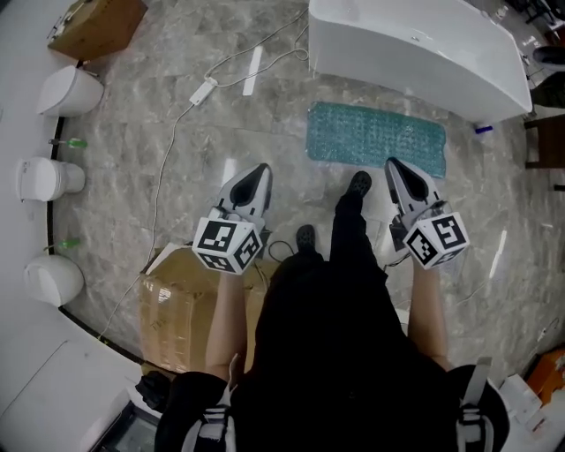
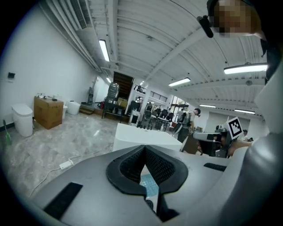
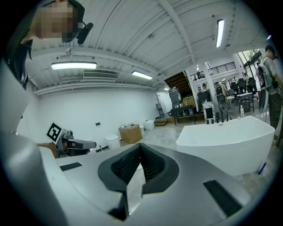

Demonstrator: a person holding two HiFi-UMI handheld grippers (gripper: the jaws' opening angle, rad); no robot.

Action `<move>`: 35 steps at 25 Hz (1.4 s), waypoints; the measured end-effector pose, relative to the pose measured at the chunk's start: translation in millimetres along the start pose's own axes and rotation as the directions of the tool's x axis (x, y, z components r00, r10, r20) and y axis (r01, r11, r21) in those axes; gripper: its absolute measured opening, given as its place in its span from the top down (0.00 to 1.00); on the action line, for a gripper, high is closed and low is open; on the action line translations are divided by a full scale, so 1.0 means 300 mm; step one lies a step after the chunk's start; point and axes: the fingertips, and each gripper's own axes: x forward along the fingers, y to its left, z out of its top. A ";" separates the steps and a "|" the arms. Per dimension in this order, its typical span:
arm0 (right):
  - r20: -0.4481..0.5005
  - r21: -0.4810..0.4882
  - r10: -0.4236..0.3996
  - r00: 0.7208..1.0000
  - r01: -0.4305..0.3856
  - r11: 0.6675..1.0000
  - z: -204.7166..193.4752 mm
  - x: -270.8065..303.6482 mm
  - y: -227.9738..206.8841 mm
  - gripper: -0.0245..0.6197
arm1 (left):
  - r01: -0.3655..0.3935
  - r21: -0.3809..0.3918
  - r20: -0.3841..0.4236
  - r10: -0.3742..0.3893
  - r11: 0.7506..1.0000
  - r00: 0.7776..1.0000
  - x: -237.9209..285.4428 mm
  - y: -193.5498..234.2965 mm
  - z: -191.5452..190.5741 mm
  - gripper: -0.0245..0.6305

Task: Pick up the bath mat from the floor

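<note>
The teal bath mat (image 1: 375, 139) lies flat on the marble floor, just in front of the white bathtub (image 1: 415, 53). I hold both grippers above the floor, short of the mat's near edge. My left gripper (image 1: 260, 169) is to the mat's lower left, its jaws shut with nothing in them. My right gripper (image 1: 391, 164) hovers by the mat's near right part, also shut and empty. In the left gripper view a sliver of the mat (image 2: 149, 185) shows below the closed jaws of the left gripper (image 2: 144, 148). The right gripper (image 3: 140, 145) points over the floor beside the bathtub (image 3: 230, 141).
A cardboard box (image 1: 177, 309) stands by my left leg. A white cable with an adapter (image 1: 203, 91) runs across the floor. Toilets (image 1: 66, 88) line the left wall, with another box (image 1: 93, 25) behind them. My shoes (image 1: 359, 183) are near the mat's edge.
</note>
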 end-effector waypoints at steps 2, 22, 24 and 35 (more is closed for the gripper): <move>0.003 0.008 0.017 1.000 -0.017 1.000 0.021 0.060 -0.069 0.94 | -0.021 -0.010 -0.001 0.021 1.000 1.000 0.060 0.013 0.019 0.95; -0.058 0.076 0.164 0.985 -0.159 0.984 0.141 0.399 -0.841 0.94 | -0.199 -0.033 -0.062 0.197 0.979 0.978 0.843 -0.077 0.173 0.95; -0.092 0.095 0.173 0.981 -0.164 0.982 0.101 0.430 -0.862 0.94 | -0.200 -0.042 -0.079 0.196 0.979 0.977 0.892 -0.061 0.146 0.95; -0.185 0.134 0.095 0.978 -0.070 0.989 -0.063 0.642 -0.880 0.94 | -0.082 -0.018 -0.223 0.076 0.996 0.972 1.173 0.170 -0.025 0.95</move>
